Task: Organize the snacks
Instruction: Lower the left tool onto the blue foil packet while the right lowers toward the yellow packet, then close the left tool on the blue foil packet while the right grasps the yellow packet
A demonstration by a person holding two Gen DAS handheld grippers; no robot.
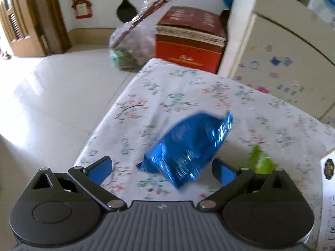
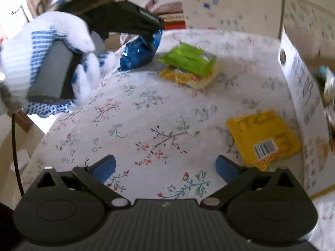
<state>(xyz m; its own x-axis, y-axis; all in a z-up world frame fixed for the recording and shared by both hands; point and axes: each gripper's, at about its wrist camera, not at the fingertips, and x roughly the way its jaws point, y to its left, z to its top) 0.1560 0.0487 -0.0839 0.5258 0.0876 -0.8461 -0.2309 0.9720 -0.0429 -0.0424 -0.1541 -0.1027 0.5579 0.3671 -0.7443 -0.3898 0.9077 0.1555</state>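
A shiny blue foil snack bag (image 1: 188,146) lies tilted and blurred on the flowered tablecloth (image 1: 188,96). My left gripper (image 1: 162,165) is open, its blue pads wide apart on either side of the bag's near end, not pressing it. In the right wrist view a gloved hand (image 2: 48,62) holds that left gripper (image 2: 149,36) down over the blue bag (image 2: 138,54). My right gripper (image 2: 165,167) is open over bare cloth, with nothing between its fingers. A green packet (image 2: 188,59) lies on a yellow packet (image 2: 188,79) at the far side. Another yellow packet (image 2: 261,138) lies near right.
A white printed box wall (image 2: 301,79) stands along the table's right side. The table's left edge (image 1: 108,115) drops to a tiled floor, where a red box (image 1: 188,41) and a clear plastic bag (image 1: 129,46) sit. A green packet (image 1: 260,159) shows beside the left gripper's right finger.
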